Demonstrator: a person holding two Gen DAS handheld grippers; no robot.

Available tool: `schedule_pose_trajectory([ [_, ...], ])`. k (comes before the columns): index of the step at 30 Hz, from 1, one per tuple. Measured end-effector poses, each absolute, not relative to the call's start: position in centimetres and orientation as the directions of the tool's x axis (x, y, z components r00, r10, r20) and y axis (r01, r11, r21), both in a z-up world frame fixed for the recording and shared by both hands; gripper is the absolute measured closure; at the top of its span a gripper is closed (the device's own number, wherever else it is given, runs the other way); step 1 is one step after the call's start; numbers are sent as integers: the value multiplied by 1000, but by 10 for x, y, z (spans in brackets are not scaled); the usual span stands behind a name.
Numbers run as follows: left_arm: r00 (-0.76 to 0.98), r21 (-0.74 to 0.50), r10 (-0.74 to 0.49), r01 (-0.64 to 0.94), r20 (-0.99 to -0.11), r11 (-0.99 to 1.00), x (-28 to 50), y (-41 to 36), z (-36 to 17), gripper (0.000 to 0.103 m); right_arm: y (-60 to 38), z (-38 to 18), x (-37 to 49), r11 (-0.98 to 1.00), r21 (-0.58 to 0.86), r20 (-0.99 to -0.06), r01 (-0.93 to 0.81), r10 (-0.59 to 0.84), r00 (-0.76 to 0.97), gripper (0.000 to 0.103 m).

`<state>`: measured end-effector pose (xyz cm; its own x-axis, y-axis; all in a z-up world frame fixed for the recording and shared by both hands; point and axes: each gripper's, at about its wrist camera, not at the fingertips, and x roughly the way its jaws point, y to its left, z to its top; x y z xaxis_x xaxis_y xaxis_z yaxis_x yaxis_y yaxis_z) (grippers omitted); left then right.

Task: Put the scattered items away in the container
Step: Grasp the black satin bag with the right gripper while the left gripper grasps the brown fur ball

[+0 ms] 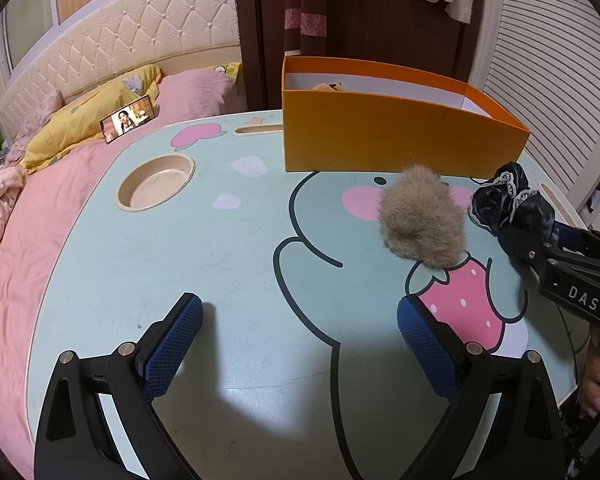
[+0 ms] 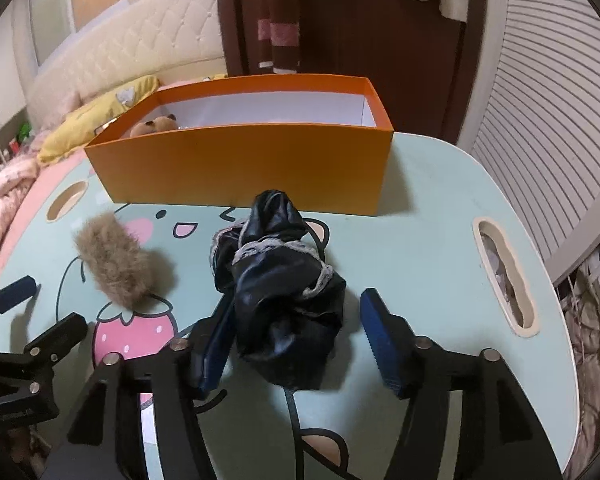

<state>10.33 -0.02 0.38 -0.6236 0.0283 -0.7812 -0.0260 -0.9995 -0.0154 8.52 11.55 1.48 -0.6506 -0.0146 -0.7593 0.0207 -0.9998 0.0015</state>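
Right gripper (image 2: 296,336) has its jaws spread around the black scrunchie (image 2: 280,292) on the counter (image 2: 428,240), right pad clear of it (left one looks close). Left gripper (image 1: 300,344) sits wide apart, nothing inside. Furry pom-pom (image 1: 422,218) lies near the orange box (image 1: 380,140).

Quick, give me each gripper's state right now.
Left gripper: open, nothing between its fingers.
Right gripper: open around the black scrunchie, which lies on the table; not gripped.
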Motion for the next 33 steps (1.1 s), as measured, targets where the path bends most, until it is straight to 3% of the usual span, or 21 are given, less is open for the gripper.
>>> schedule_pose_trajectory([
  [7, -651, -125, 123, -42, -749, -991, 99, -8, 24, 5, 115, 14, 88, -1000, 1, -752, 25, -17, -658, 40],
  [12, -657, -102, 159, -125, -737, -987, 76, 12, 37, 5, 112, 13, 90, -999, -1, -747, 37, -24, -665, 33],
  [22, -592, -49, 161, -202, -790, -978, 31, 52, 22, 5, 119, 15, 93, -999, 27, -742, 27, -38, -669, 32],
  [24, -581, -55, 163, -199, -797, -978, 28, 52, 15, 15, 120, 16, 93, -999, 31, -742, 27, -41, -669, 32],
  [25, -562, -67, 169, -199, -809, -978, 26, 52, 10, 38, 120, 16, 93, -999, 32, -741, 26, -41, -670, 32],
  [27, -578, -61, 170, -203, -798, -977, 30, 51, 12, 65, 120, 16, 93, -999, 33, -742, 25, -41, -669, 32],
  [33, -580, -43, 171, -228, -796, -973, 43, 47, 14, 69, 118, 17, 92, -1000, 14, -753, 27, -28, -658, 32],
])
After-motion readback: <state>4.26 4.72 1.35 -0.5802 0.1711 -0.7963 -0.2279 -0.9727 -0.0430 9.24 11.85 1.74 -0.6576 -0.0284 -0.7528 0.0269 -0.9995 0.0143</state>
